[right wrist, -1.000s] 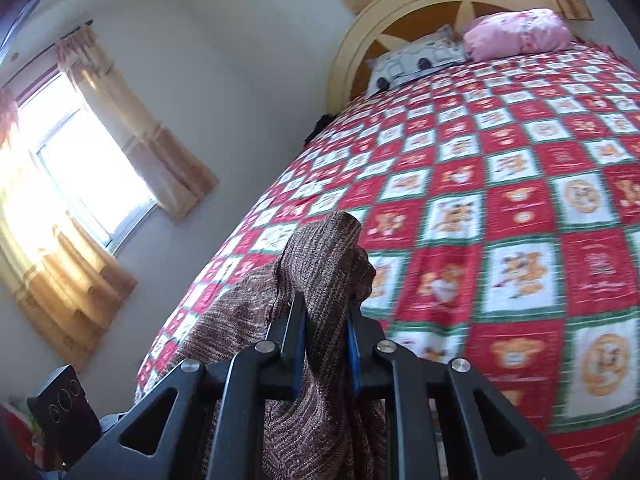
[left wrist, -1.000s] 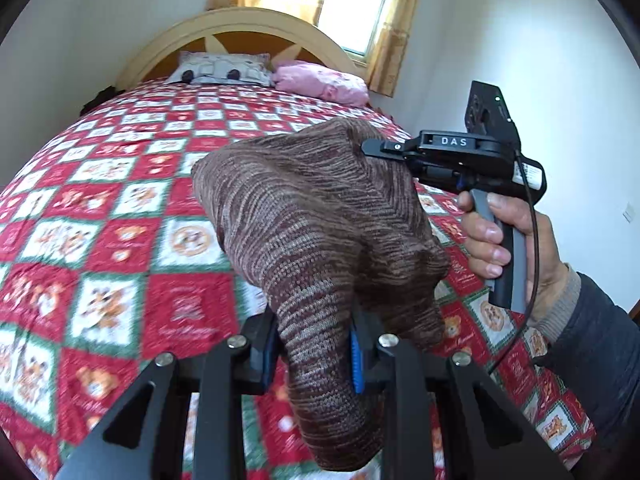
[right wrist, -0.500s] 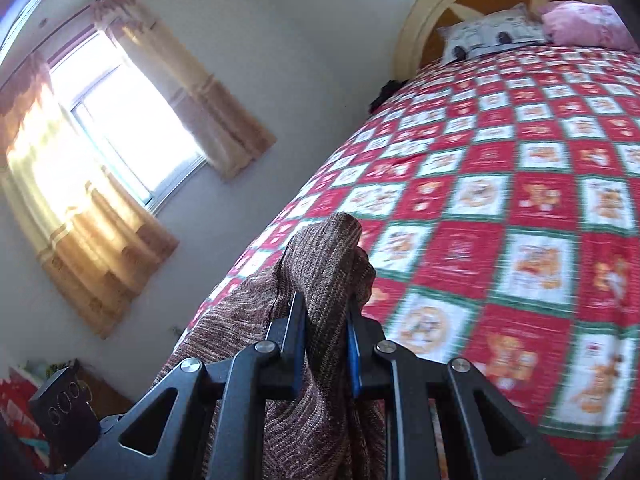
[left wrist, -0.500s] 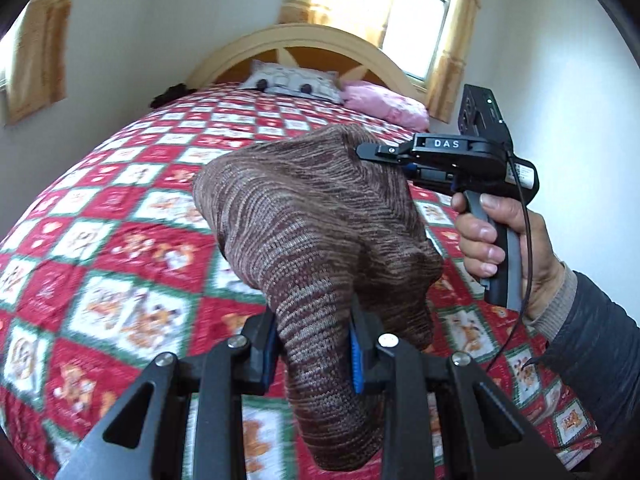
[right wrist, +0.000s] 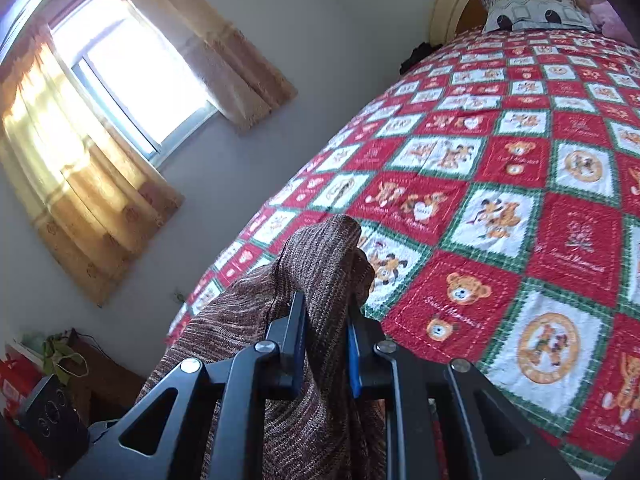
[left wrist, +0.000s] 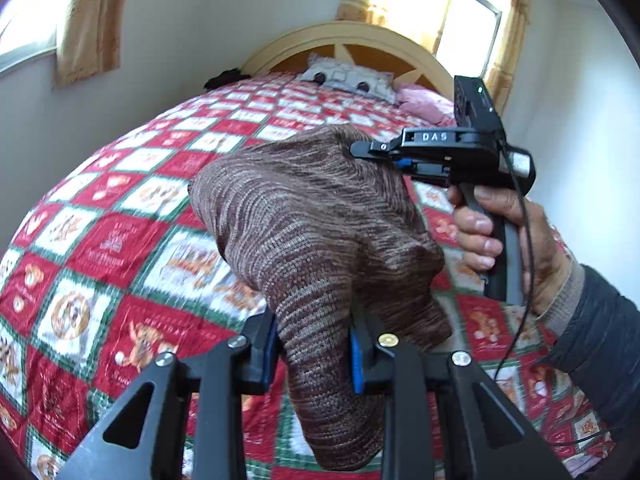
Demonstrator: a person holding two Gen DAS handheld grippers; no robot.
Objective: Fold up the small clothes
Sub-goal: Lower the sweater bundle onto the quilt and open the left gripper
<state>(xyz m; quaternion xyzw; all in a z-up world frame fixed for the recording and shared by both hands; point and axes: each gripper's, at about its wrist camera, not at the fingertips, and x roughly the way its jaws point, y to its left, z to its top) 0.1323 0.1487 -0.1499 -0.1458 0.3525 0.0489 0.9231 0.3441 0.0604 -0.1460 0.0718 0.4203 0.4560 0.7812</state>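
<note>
both wrist views have swung since the earlier frames: in the left view a second window [left wrist: 24, 12] has come in at upper left and the headboard [left wrist: 348, 40] sits further right; in the right view the window [right wrist: 132, 80] sits higher and larger and the quilt [right wrist: 520, 208] fills more of the right side. the grips are unchanged. left gripper [left wrist: 314, 354] is clenched on a bunched end of the brown knit garment [left wrist: 316, 220], which passes between its blue pads and hangs below them. right gripper [right wrist: 326, 344], seen in the left view at [left wrist: 360, 150] and held by a hand [left wrist: 508, 240], is clamped on the other end of the garment [right wrist: 320, 264]. the garment is held in the air between the two grippers, above the quilt [left wrist: 120, 232], not resting on it. two pillows [left wrist: 348, 78] lie at the headboard.
</note>
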